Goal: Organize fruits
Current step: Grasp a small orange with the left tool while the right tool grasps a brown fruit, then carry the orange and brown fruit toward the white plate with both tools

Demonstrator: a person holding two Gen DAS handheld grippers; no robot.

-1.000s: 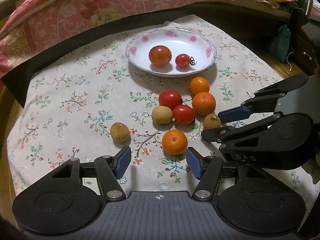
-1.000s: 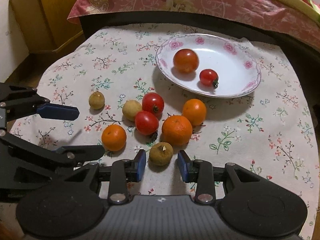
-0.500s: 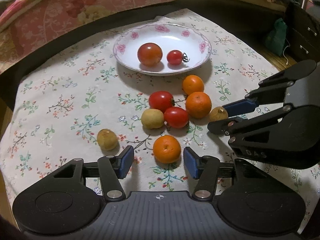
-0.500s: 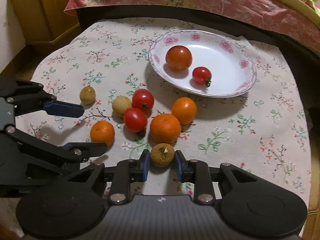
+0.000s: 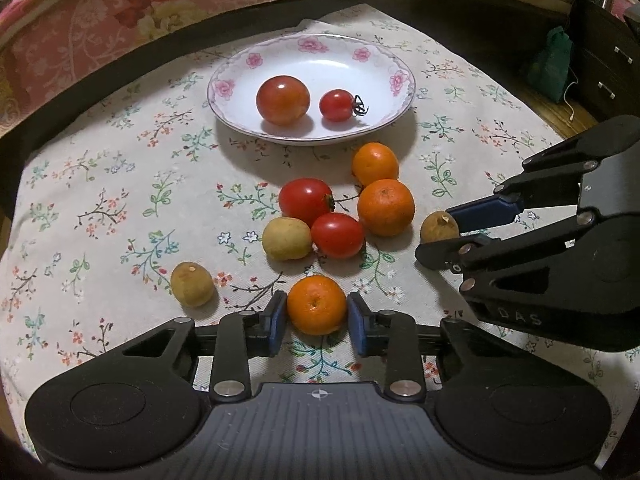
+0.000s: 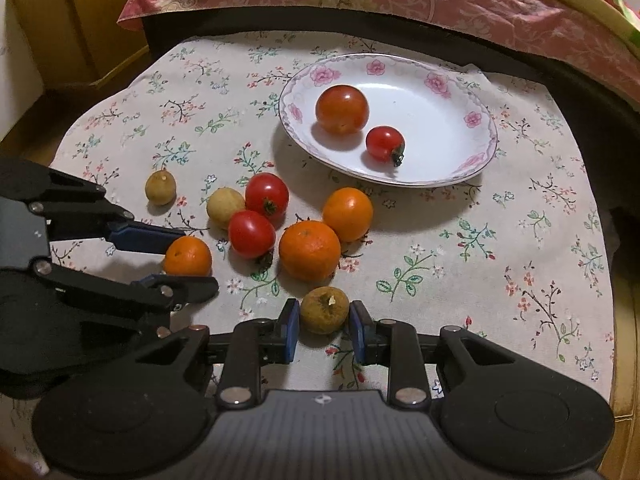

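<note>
My left gripper (image 5: 317, 318) has the nearest orange (image 5: 316, 304) between its blue pads; the jaws are closing and both pads touch its sides. That left gripper (image 6: 188, 260) also shows in the right wrist view, around the same orange (image 6: 187, 257). My right gripper (image 6: 324, 320) is shut on a brown round fruit (image 6: 325, 310) resting on the cloth, and appears as the right gripper (image 5: 438, 234) from the left wrist. The flowered white plate (image 5: 340, 68) at the back holds a large tomato (image 5: 283, 100) and a small tomato (image 5: 337, 105).
Between grippers and plate lie two tomatoes (image 5: 305, 201), two oranges (image 5: 385, 207), a pale yellow fruit (image 5: 286, 238) and, further left, a brown fruit (image 5: 192, 284). The floral cloth (image 5: 100, 184) covers a small table. A pink quilted bed (image 5: 120, 8) runs behind it.
My left gripper moved forward over the nearest orange and its jaws came in to its sides. My right gripper's jaws closed onto the brown fruit.
</note>
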